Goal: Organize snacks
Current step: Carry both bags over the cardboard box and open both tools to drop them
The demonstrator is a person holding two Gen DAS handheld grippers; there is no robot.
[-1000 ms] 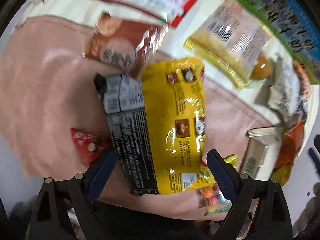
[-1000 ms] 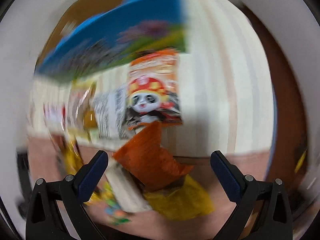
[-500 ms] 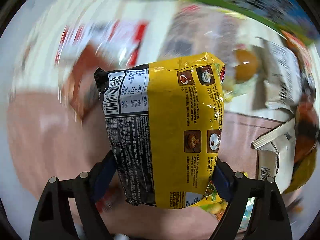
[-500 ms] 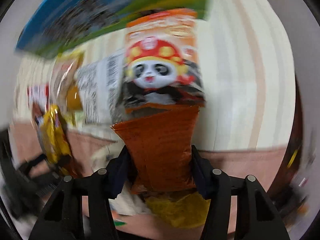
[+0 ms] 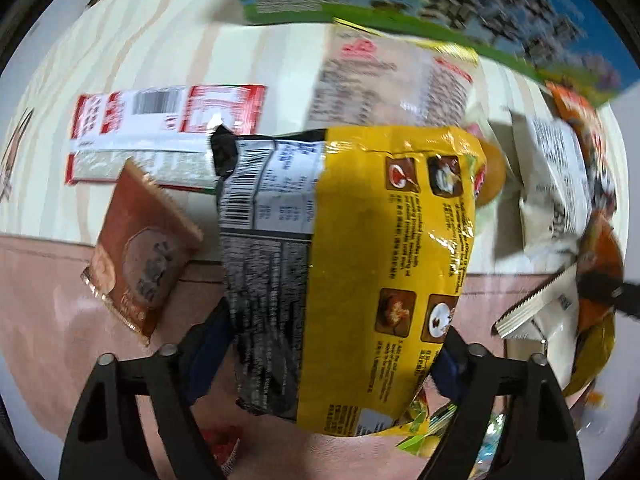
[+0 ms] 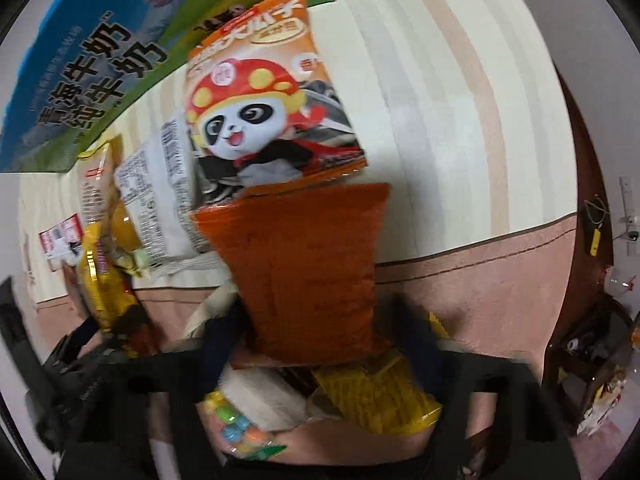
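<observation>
Pick-up step: left gripper [image 5: 332, 354] fingers, just closing, clamped on yellow-black crinkly noodle packet [image 5: 352, 216]; right gripper [image 6: 312, 344] fingers, just closing, clamped on orange foil snack bag [image 6: 304, 264]. Next: lift clear, carry to sorted rows beyond fingers.

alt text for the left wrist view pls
The left gripper clamps a yellow and black noodle packet above a pink mat. Behind it, a brown sachet and a red and white packet lie nearby.

Pale striped wooden table [image 5: 168, 52] with a pink cloth [image 5: 60, 320] over its near part. Lying ahead of the left claw [image 5: 326, 354]: a red-and-white packet [image 5: 168, 120], a brown sachet [image 5: 140, 248] straddling the cloth edge, a blue-green carton [image 5: 500, 8] farthest off.
</observation>
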